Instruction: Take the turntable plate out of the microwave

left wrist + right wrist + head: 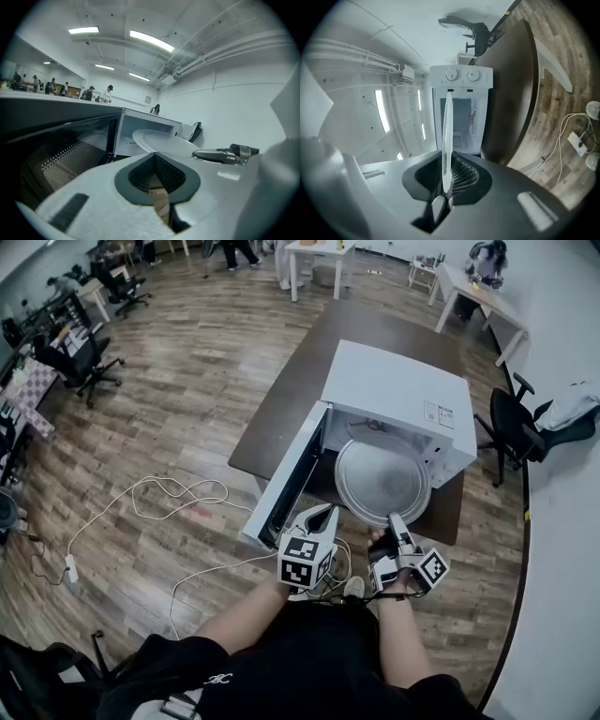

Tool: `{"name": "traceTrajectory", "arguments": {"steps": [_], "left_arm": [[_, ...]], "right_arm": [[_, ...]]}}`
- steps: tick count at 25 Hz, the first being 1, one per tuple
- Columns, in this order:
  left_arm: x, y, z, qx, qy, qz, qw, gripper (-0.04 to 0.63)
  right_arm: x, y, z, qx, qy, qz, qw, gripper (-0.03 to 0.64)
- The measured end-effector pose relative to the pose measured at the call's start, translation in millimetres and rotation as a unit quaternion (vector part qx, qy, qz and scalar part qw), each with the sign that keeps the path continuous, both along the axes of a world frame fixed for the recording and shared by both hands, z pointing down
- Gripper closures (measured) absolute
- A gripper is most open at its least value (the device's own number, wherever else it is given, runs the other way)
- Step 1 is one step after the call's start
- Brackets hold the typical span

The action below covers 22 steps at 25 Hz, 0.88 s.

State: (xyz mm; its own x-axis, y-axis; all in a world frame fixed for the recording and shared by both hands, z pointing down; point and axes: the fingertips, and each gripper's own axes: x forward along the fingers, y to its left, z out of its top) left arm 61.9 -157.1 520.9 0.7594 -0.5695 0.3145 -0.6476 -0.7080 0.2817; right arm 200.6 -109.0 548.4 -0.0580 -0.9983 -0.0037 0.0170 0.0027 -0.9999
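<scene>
White microwave (398, 390) on a dark tabletop (309, 371), door (286, 479) swung wide to the left to leave the opening free. Clear glass turntable plate (382, 479) lying roughly level and partly out of the cavity, far edge inside the mouth, near edge past the front.

Right claw (395, 519) clenched on the plate's near rim, gripping it edge-on, probably to draw the disc straight out without knocking it against the cavity walls. Seen in the right gripper view as a thin glass edge pinched between both pads.

Left claw (327, 511) closed on nothing, beside the open door and just left of the plate, seemingly kept clear or ready to steady the glass.

Removal judged under way, not complete.
</scene>
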Motion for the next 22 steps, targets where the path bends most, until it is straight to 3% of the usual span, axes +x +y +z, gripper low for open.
{"name": "traceTrajectory", "arguments": {"steps": [22], "left_arm": [[-6,14,-22,0.023,0.009,-0.007,0.9997,0.588]], "right_arm": [[4,26,-32,0.046,0.01,-0.002,0.999,0.571]]}}
